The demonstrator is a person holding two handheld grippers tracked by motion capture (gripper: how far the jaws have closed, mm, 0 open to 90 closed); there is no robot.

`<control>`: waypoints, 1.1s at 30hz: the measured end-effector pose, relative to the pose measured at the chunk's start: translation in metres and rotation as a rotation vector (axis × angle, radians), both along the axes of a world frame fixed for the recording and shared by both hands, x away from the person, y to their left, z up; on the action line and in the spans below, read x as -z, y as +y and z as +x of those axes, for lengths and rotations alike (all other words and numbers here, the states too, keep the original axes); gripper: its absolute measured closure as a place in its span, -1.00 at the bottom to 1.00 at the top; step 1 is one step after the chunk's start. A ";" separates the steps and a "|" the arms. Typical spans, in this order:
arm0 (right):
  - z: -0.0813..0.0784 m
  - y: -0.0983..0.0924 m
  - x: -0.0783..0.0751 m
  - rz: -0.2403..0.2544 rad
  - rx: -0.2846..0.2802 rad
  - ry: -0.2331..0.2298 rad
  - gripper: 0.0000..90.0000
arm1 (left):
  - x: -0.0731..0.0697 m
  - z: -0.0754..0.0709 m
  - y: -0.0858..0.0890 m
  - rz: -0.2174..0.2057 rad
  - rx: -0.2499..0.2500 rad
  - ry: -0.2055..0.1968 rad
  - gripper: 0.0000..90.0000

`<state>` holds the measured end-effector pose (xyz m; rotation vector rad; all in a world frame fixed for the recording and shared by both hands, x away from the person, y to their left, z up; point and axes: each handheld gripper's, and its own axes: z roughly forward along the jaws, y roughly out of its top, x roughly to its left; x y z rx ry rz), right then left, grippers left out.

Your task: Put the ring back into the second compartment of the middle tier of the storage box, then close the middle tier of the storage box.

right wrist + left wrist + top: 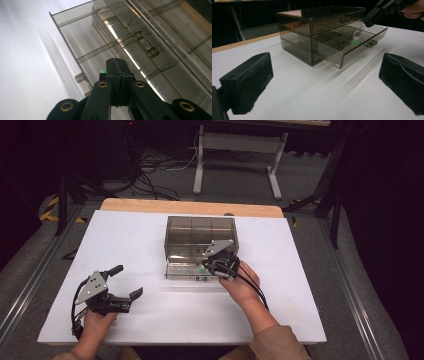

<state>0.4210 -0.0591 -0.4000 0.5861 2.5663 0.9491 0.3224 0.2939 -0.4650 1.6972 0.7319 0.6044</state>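
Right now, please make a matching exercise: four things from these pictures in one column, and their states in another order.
Things:
1. left gripper
2. right gripper
3. lower drawer
4. upper drawer

States:
A. pushed in
B. jaws pressed together
C. pulled out
D. jaws wide apart

Pairs: 1-D, 2-B, 3-C, 4-A

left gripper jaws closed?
No. In the left gripper view the left gripper has its jaws wide apart, with bare white table between them.
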 end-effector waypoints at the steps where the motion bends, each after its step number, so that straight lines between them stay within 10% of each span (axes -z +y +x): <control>1: -0.001 0.000 -0.001 -0.002 -0.005 0.002 1.00 | 0.000 0.000 0.000 0.002 0.001 0.001 -0.99; 33: -0.021 -0.005 0.012 -0.100 -0.126 0.120 1.00 | 0.000 0.000 -0.001 0.002 0.002 -0.006 -0.99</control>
